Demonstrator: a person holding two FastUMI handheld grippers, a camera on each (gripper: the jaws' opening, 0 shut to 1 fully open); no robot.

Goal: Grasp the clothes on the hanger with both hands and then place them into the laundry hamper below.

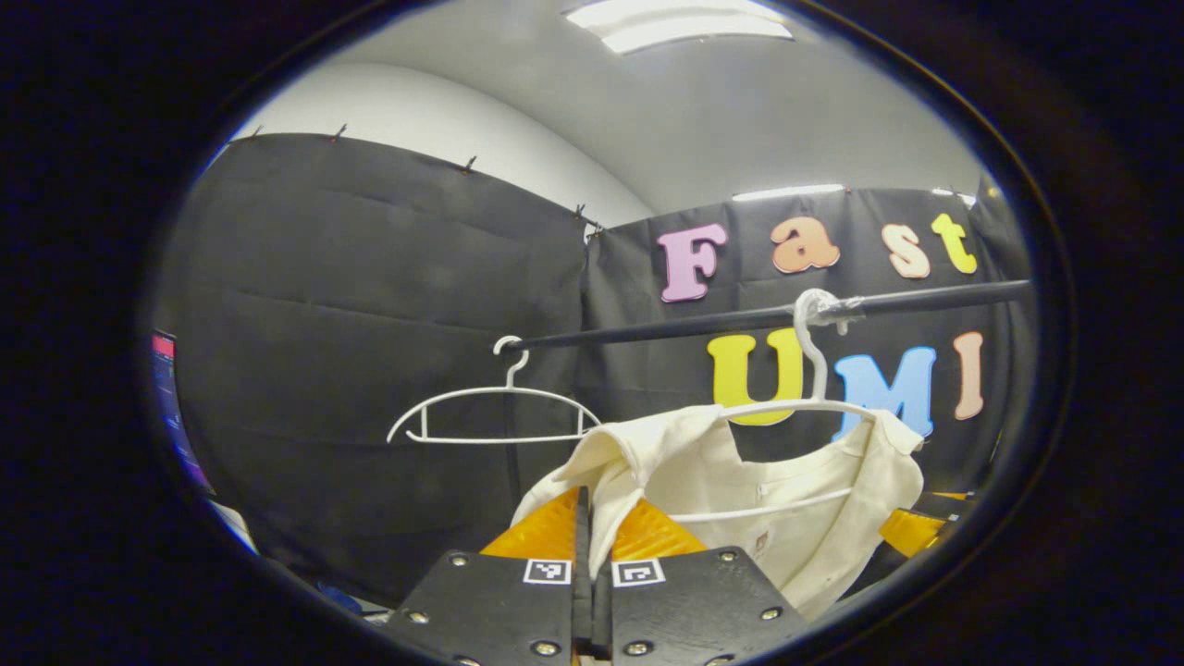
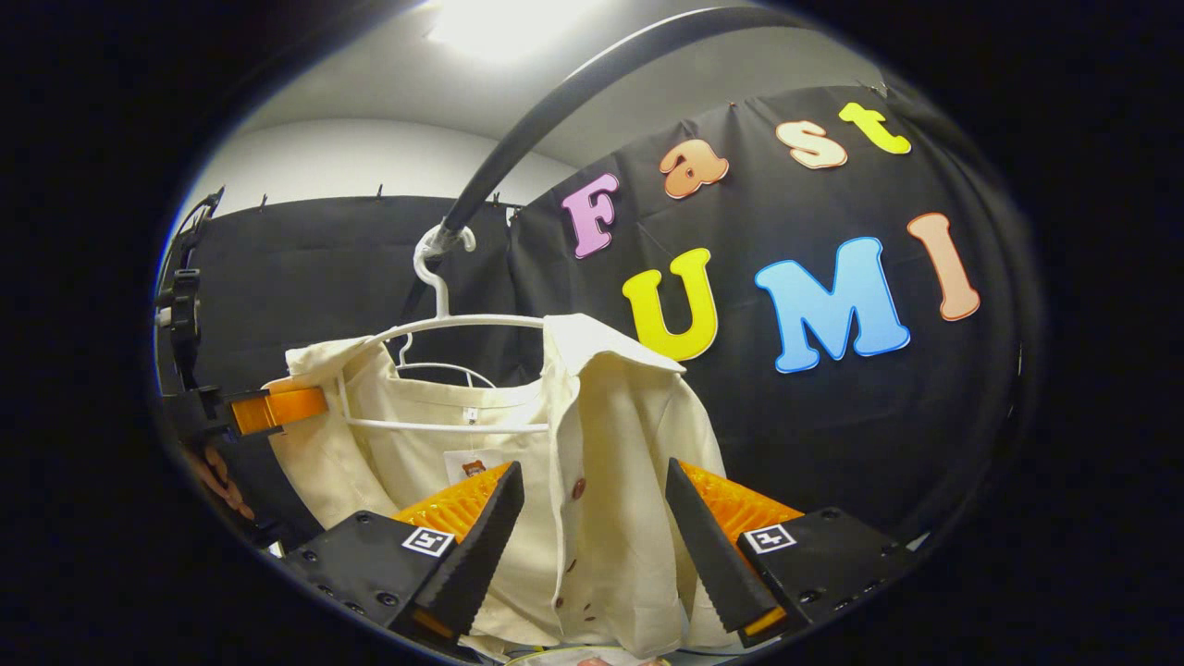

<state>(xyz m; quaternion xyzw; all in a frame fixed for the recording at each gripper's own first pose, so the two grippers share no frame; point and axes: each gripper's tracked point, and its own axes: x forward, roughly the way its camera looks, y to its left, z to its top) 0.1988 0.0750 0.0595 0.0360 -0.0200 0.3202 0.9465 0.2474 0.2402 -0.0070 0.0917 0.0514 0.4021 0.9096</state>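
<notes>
Booth: black cloth walls, white ceiling with lit panels, a black rail (image 1: 703, 324) running across.
Rail: carries a bare white hanger (image 1: 495, 416) and a second white hanger (image 2: 444, 324) bearing the shirt.
Shirt: a cream shirt (image 2: 601, 462) with brown buttons hangs on the second hanger, collar open; a small tag sits inside the neck, too small to read.
Left gripper (image 1: 590, 536): fingers closed, pinching the shirt's shoulder edge between them.
Right gripper (image 2: 592, 546): fingers spread apart, shirt front between them, neither one pressing it.
Markers: small square black-and-white tags on both grippers.
</notes>
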